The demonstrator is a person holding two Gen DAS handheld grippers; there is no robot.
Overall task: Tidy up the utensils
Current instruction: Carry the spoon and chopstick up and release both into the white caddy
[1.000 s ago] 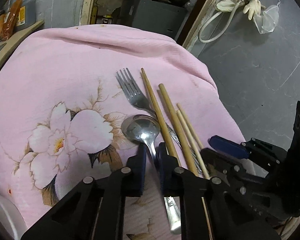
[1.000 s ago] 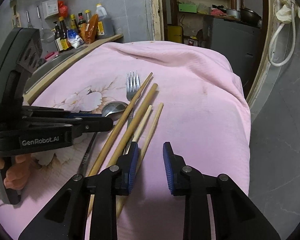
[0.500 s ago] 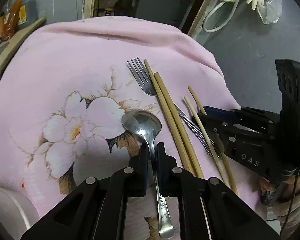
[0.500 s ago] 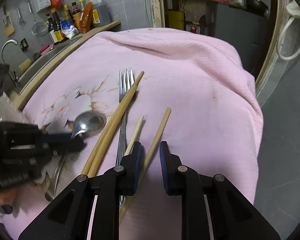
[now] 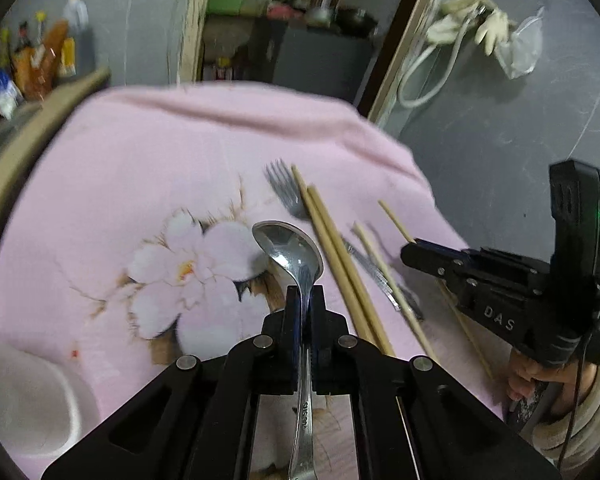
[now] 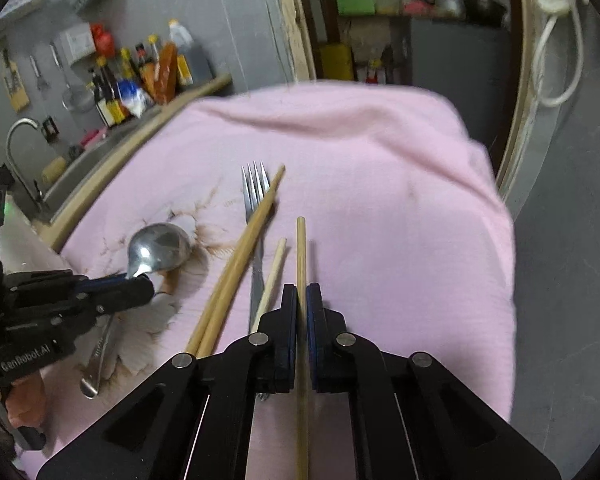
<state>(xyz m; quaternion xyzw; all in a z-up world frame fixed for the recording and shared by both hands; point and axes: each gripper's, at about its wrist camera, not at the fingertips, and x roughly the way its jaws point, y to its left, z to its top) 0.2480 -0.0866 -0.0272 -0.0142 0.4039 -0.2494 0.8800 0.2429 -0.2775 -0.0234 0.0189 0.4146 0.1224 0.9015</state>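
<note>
My left gripper (image 5: 305, 300) is shut on the neck of a steel spoon (image 5: 290, 250) and holds it lifted over the pink flowered cloth (image 5: 140, 168). My right gripper (image 6: 301, 300) is shut on a thin wooden chopstick (image 6: 301, 248) and holds it lifted. A second thin chopstick (image 6: 274, 268) lies just left of it. A thicker pair of chopsticks (image 6: 248, 252) lies across a steel fork (image 6: 255, 188). The fork (image 5: 282, 190) and the pair (image 5: 332, 248) also show in the left wrist view, with the right gripper (image 5: 414, 250) to their right.
A white bowl (image 5: 28, 396) sits at the cloth's near left corner. A wooden counter edge (image 6: 140, 148) with bottles (image 6: 140, 76) and a sink tap (image 6: 20, 152) runs along the left. The cloth drops off at the right edge (image 6: 496, 240) to a grey floor.
Both grippers have closed tighter, the left on the spoon and the right on the thin chopstick, and both have lifted them off the cloth. The thick chopsticks now lie side by side.
</note>
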